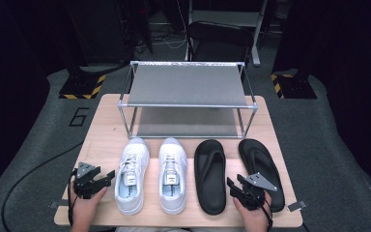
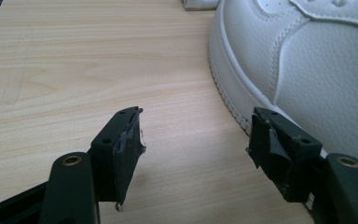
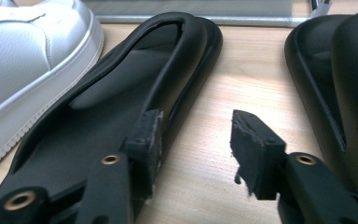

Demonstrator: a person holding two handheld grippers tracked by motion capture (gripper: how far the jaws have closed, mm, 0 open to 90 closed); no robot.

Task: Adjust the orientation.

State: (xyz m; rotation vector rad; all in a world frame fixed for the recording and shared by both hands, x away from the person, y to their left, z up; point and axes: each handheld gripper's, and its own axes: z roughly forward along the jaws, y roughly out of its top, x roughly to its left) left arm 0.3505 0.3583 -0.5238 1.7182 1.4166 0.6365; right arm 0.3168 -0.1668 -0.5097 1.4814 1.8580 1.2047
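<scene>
My left gripper point(image 2: 193, 140) hangs with its fingers point(image 2: 126, 144) spread wide over bare table point(image 2: 74, 70), holding nothing; the left white sneaker point(image 2: 307, 60) lies just outside one finger. My right gripper point(image 3: 198, 140) is wide too and empty, one finger point(image 3: 147, 137) over the rim of the left black sandal point(image 3: 121, 93), the right black sandal point(image 3: 335, 84) just beyond the other.

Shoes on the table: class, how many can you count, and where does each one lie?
4, in a row before the rack: left white sneaker beside the left gripper, right white sneaker, left black sandal, right black sandal by the right gripper. None seems hidden.
</scene>
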